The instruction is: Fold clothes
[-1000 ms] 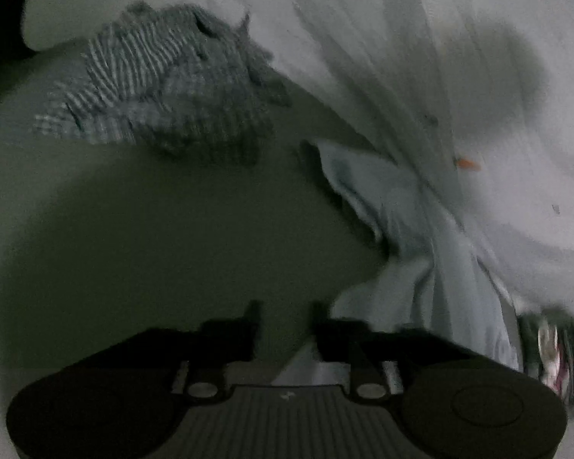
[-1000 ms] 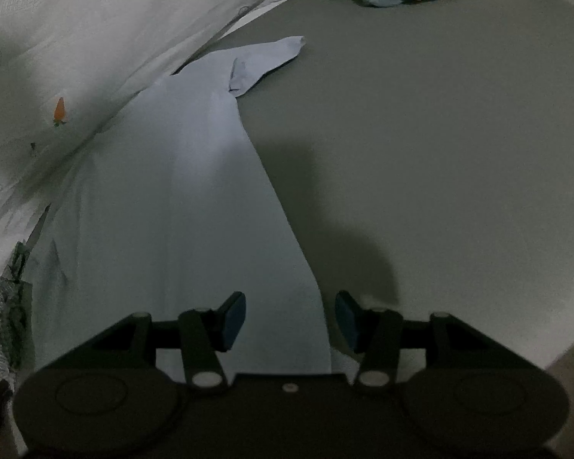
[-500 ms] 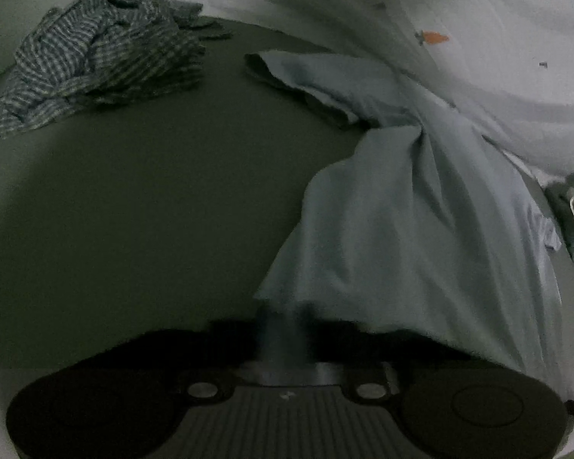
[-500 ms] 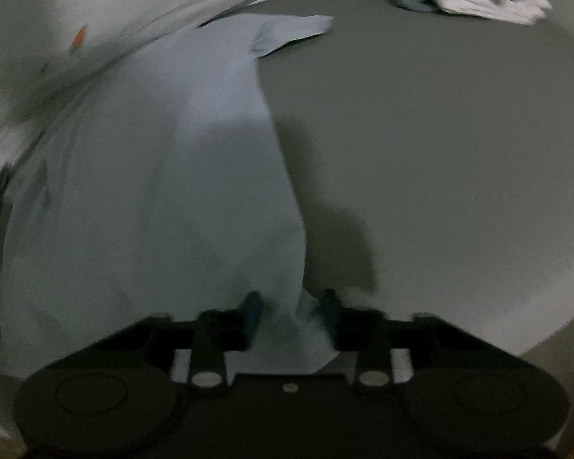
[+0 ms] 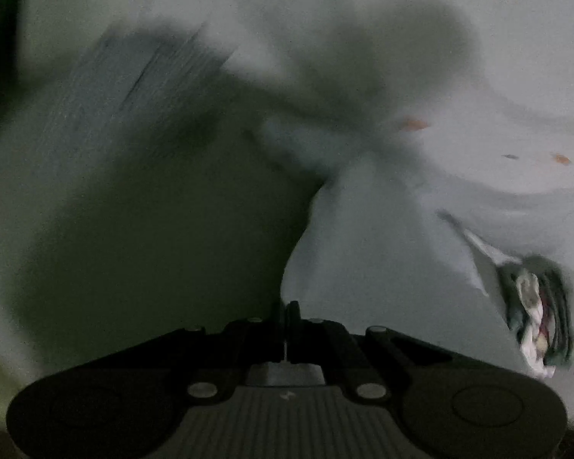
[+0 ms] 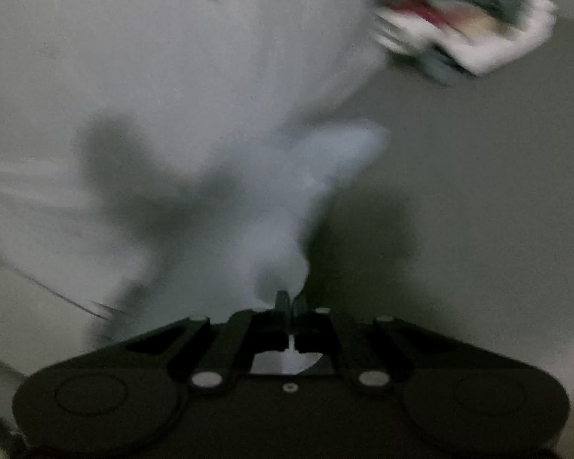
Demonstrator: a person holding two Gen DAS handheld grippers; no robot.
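Pale blue cloth was pinched in both grippers, and the risk I saw began on the left side. The left gripper was closed on an edge of the light blue garment, with only a thin bit of fabric between its fingers. If the person pulled too fast, I think this small edge could slip out and the garment would fall in a heap on the grey surface. The blurred checked cloth lay well apart from it, at the back left.

On the right, the right gripper was also clamped on the garment, and a little of the cloth showed behind its fingers. The white printed sheet lay just beside the garment, so a wide swing could drag it along. The pile of clothes was far at the back right.

The garment looked thin, soft and bunched, hanging from both grips above the surface, with one end reaching away.
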